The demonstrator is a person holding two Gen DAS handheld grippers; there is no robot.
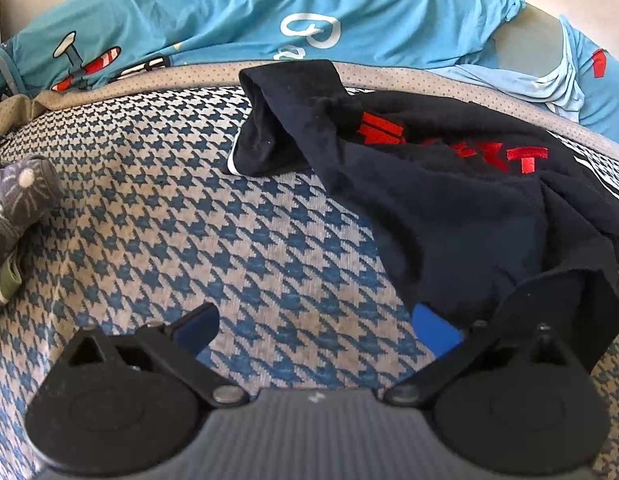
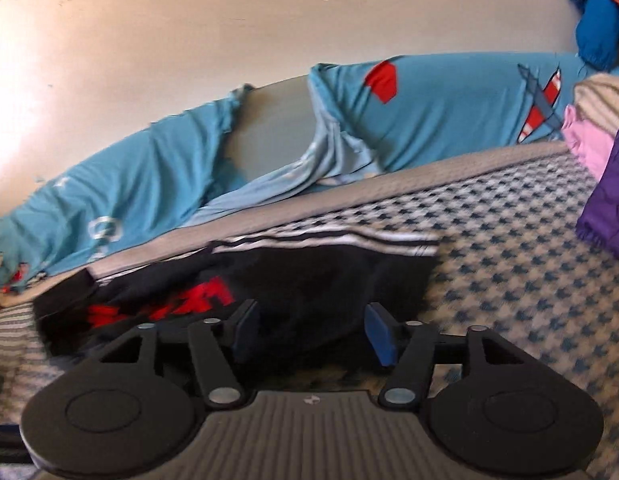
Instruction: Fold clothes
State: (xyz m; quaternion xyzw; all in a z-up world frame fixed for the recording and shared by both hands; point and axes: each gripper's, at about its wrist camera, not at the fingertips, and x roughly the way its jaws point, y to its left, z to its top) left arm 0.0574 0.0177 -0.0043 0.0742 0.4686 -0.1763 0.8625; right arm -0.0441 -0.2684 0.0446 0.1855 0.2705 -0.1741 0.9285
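- Left wrist view: one black garment (image 1: 449, 200) with red lettering lies crumpled on the blue houndstooth bed cover (image 1: 189, 200).
- Left gripper (image 1: 321, 320) stands with its jaws wide apart; the garment's hem drapes over one finger, with nothing clamped.
- One turquoise sheet (image 1: 269, 4) runs behind, one grey patterned sock (image 1: 21, 204) at the left edge.
- Right gripper (image 2: 309, 328), jaws apart, is over the garment's near edge, pads not pressing.
- One purple item (image 2: 609, 192) sits far right.
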